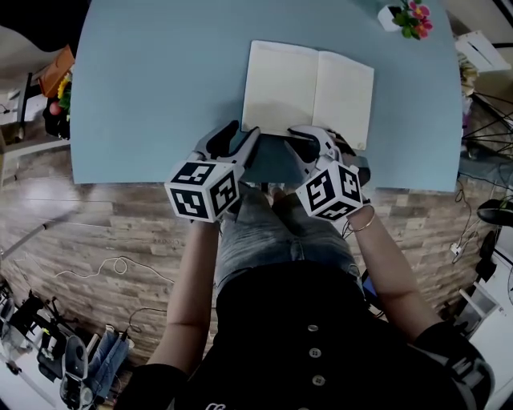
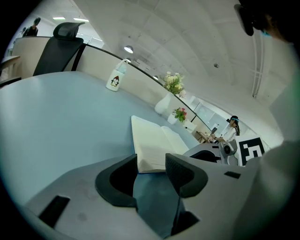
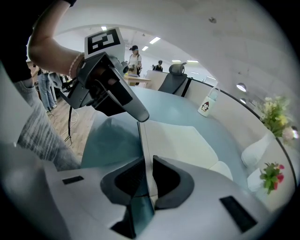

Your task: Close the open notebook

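Note:
An open notebook (image 1: 309, 92) with cream pages lies flat on the blue table (image 1: 160, 80), close to its near edge. My left gripper (image 1: 245, 130) is at the notebook's near left corner. In the left gripper view its jaws (image 2: 151, 166) stand open, and the notebook (image 2: 150, 145) corner lies just beyond their tips, untouched. My right gripper (image 1: 298, 146) sits at the near edge around the spine. Seen from the right gripper view, those jaws (image 3: 146, 171) are nearly together, with the notebook (image 3: 183, 140) edge pinched in the narrow gap. The left gripper (image 3: 133, 108) tip shows further along that edge.
A small pot of pink flowers (image 1: 407, 18) stands at the table's far right corner. A white bottle with a penguin picture (image 2: 117, 77) stands far back, with a black chair (image 2: 61, 47) behind the table. Wooden floor with cables (image 1: 112, 264) lies below the near edge.

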`<state>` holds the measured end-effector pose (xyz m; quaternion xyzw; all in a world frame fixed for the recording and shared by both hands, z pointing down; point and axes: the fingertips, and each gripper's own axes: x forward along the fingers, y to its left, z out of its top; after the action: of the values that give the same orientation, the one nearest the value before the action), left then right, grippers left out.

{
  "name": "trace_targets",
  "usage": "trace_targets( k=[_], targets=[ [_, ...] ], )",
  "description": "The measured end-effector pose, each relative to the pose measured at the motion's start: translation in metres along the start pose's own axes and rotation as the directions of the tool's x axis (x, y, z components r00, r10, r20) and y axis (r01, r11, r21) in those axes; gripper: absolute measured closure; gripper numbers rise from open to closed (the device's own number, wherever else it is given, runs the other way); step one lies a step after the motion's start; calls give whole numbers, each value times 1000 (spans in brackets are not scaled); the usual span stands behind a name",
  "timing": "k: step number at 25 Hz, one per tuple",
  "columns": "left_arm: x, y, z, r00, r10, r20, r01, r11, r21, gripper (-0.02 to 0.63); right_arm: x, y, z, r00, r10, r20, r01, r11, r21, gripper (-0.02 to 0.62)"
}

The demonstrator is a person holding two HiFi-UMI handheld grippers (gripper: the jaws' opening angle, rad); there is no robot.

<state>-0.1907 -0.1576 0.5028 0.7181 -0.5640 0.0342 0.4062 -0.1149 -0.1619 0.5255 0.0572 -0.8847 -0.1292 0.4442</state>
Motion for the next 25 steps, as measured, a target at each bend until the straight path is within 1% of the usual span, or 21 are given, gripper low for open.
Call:
trace_targets(
  k=[9, 14, 17, 21, 25],
  targets=[
    [6, 5, 7, 1000, -1, 0, 1, 997, -82, 436, -6, 0, 4, 999, -16, 30, 15, 999, 42, 548],
    [10, 0, 8, 999, -35, -18, 34, 996, -78, 436, -9, -2, 6, 999, -27, 40, 24, 997, 67, 552],
    [12, -4, 8, 998, -58, -29, 55, 994, -92, 437, -11, -3, 7, 998, -34, 46, 30, 997, 76, 554],
    [10, -6, 11, 996, -87, -32, 82, 989, -122, 472, -14, -3, 8, 998, -43, 56, 38, 996, 86, 554],
    [7, -11, 18, 995, -94, -32, 91, 992, -91, 510, -16, -4, 9, 996, -66, 60, 62, 996, 69, 545]
  ],
)
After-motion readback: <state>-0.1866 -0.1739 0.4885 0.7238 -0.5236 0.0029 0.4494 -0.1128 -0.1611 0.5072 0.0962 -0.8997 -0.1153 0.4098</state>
